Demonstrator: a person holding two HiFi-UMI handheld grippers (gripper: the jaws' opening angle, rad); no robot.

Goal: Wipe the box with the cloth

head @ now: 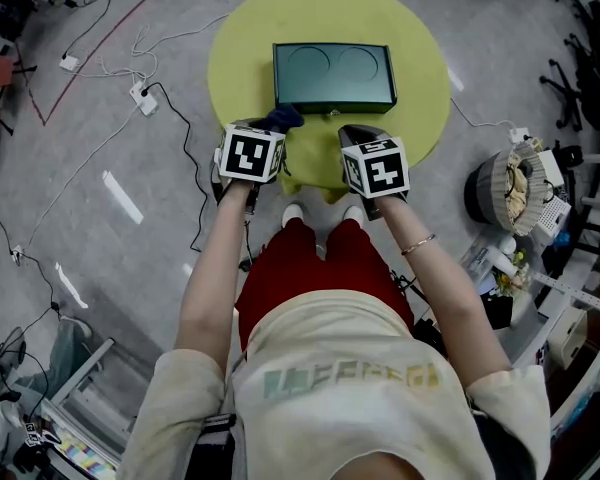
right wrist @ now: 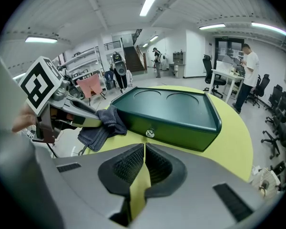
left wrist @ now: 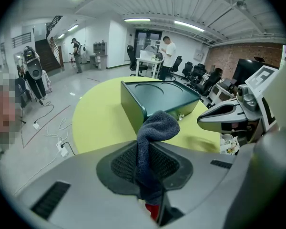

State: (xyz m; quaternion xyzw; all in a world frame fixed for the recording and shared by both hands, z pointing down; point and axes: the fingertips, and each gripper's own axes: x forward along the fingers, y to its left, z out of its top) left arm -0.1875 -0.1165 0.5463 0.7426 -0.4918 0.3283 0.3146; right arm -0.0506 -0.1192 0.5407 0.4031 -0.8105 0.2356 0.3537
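Dark blue terry cloth [left wrist: 156, 127], soft and bunched, pinched tight between the padded jaws of the left gripper [left wrist: 150, 150]. Hanging just beside the near-left corner of the box [head: 333, 76]. Smooth dark green rectangle, two round recesses in the lid, small metal knob [right wrist: 150, 133] on the near face, far-centre on the round yellow-green table [head: 242, 56]. Right gripper [right wrist: 144, 152] clenched on nothing, near the box's near-right side.

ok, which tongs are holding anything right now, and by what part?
Left tongs are shut on the cloth, pinched along a bunched fold, with one end sticking out past the tips. Right tongs are shut and empty.
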